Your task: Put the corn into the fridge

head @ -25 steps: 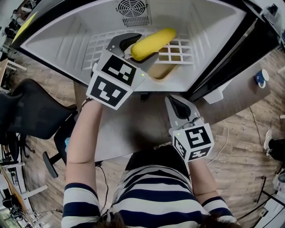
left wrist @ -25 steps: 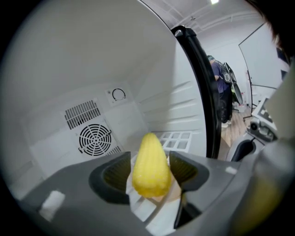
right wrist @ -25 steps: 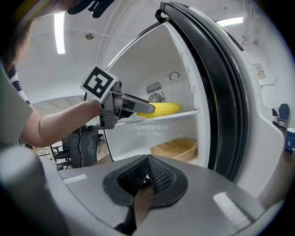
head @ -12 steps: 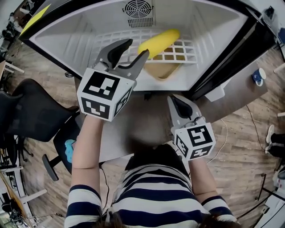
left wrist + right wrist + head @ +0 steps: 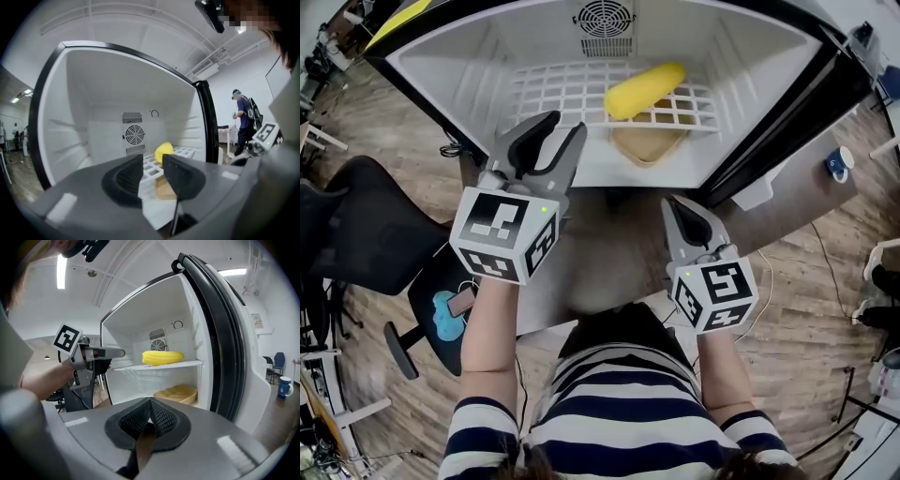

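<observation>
The yellow corn (image 5: 644,90) lies on the white wire shelf (image 5: 572,94) inside the open fridge; it also shows as corn (image 5: 163,152) and corn (image 5: 162,357) in the gripper views. My left gripper (image 5: 551,142) is open and empty, held in front of the fridge's lower edge, well clear of the corn. The right gripper (image 5: 688,221) is shut with nothing in it, low over the grey table (image 5: 609,272) in front of the fridge.
A tan bowl (image 5: 645,144) sits on the fridge floor under the shelf. The fridge door (image 5: 225,333) stands open at the right. A blue mug (image 5: 843,165) rests on the table's far right. A black office chair (image 5: 356,225) is at the left.
The left gripper let go of the corn, leaving it on the wire shelf, and drew back out of the fridge toward me with open jaws. The right gripper barely moved.
</observation>
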The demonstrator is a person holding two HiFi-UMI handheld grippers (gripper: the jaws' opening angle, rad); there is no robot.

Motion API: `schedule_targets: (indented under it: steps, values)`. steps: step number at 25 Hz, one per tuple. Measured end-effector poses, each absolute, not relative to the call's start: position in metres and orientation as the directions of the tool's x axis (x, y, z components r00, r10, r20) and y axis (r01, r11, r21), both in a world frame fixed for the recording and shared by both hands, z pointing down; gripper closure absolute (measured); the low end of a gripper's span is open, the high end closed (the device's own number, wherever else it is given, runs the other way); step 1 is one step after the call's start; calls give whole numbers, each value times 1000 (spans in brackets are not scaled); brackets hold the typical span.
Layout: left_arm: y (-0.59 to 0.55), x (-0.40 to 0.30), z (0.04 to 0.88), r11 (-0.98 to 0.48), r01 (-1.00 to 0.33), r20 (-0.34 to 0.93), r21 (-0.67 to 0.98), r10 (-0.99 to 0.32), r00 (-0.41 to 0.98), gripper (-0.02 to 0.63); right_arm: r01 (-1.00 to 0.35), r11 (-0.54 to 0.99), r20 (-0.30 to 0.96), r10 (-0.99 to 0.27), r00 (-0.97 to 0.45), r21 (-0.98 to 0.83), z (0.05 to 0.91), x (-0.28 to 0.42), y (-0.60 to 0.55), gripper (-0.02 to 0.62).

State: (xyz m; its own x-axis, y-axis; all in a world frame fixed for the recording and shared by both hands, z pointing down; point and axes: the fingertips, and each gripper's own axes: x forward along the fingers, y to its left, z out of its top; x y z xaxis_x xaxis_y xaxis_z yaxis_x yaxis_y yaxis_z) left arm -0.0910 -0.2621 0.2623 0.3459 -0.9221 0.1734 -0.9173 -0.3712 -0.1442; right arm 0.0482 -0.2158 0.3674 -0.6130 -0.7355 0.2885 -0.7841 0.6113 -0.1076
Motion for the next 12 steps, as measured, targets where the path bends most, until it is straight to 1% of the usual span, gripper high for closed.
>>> schedule_targets:
  steps: [8,12]
  values:
    - [-221,-102,279,-312,-950,134,-18,-942,307,606,-786,608,283,-739,-611,-110,363,48,-206,603]
    - [-206,-108,287,-280,-960,127,-12,-953,277,606,-792,601,281,-746,-604,-106,361,50,-204,603]
